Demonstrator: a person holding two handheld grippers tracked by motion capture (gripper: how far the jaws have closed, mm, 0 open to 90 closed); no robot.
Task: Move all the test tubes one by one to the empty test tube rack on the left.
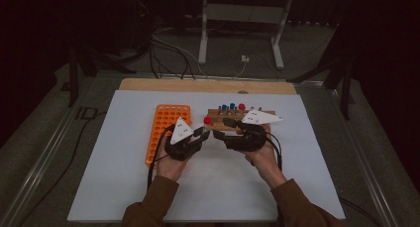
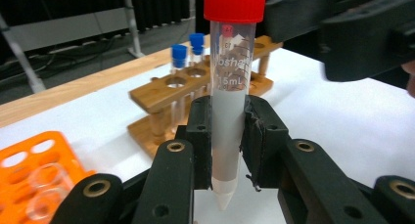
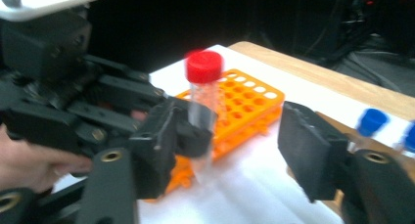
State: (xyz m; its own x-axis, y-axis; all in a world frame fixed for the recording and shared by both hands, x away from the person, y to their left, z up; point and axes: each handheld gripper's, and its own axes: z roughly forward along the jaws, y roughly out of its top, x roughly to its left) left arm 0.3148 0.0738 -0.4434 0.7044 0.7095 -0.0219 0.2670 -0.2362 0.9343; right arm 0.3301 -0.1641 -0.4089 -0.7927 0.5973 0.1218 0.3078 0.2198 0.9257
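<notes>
A clear 15 mL tube with a red cap [image 2: 227, 121] stands upright between the pads of my left gripper [image 2: 227, 145], which is shut on its lower half. From above, its red cap [image 1: 207, 120] shows between the two grippers, over the white mat. My right gripper [image 3: 235, 141] faces the left one [image 1: 205, 133] with its jaws apart around the tube [image 3: 203, 101]. Its right pad [image 3: 306, 145] stands well away from the tube, and its left pad sits close beside the left gripper's fingers. From above, the right gripper [image 1: 221, 128] is just in front of the wooden rack.
A wooden tube rack [image 1: 240, 115] behind the grippers holds blue-capped tubes [image 2: 179, 55] and a red-capped one [image 1: 241, 107]. An orange grid rack [image 1: 166, 130] lies to the left, with glass tubes in it [image 2: 41, 190]. A white mat [image 1: 208, 187] covers the table.
</notes>
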